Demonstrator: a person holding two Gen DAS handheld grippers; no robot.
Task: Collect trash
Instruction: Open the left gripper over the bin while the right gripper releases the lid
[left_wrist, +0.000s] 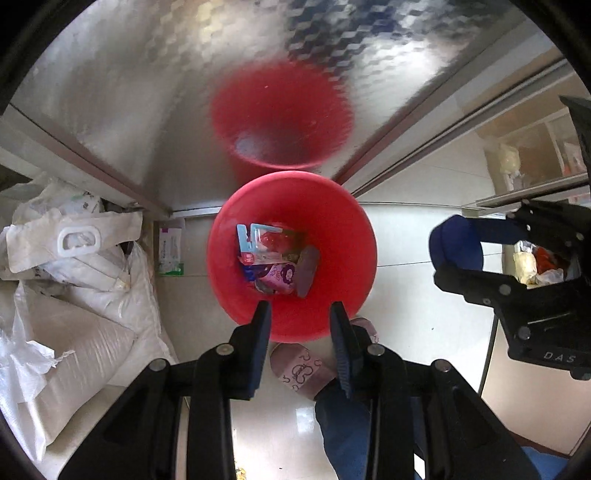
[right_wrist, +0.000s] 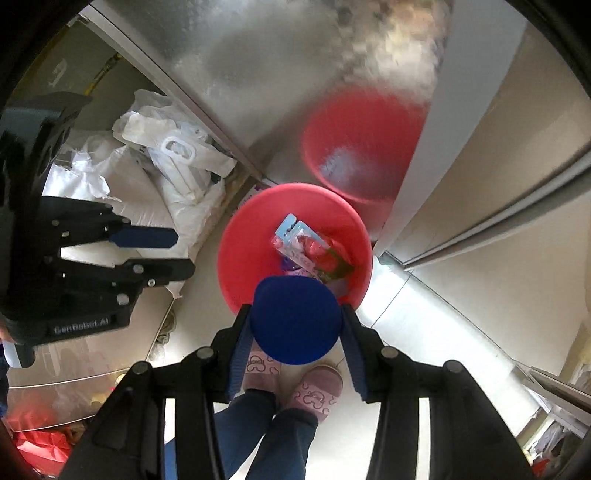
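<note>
A red bin (left_wrist: 225, 280) stands on the floor against a steel cabinet, with several wrappers and packets (left_wrist: 273, 258) in its bottom. My left gripper (left_wrist: 301, 308) points down over the bin's near rim, its fingers apart with nothing between them. In the left wrist view my right gripper (left_wrist: 441, 253) is at the right, shut on a round blue lid (left_wrist: 458, 247). The right wrist view shows the blue lid (right_wrist: 295, 325) clamped in my right gripper (right_wrist: 295, 310), over the near edge of the red bin (right_wrist: 240, 258). My left gripper (right_wrist: 184, 253) hangs at the left, empty.
White sacks (left_wrist: 74, 295) are piled to the left of the bin, with a small carton (left_wrist: 170, 251) beside them. The steel cabinet panel (left_wrist: 147, 92) reflects the bin. A person's pink slippers (right_wrist: 317, 387) and blue trouser legs stand just in front of the bin. A red bag (right_wrist: 37, 443) lies at the lower left.
</note>
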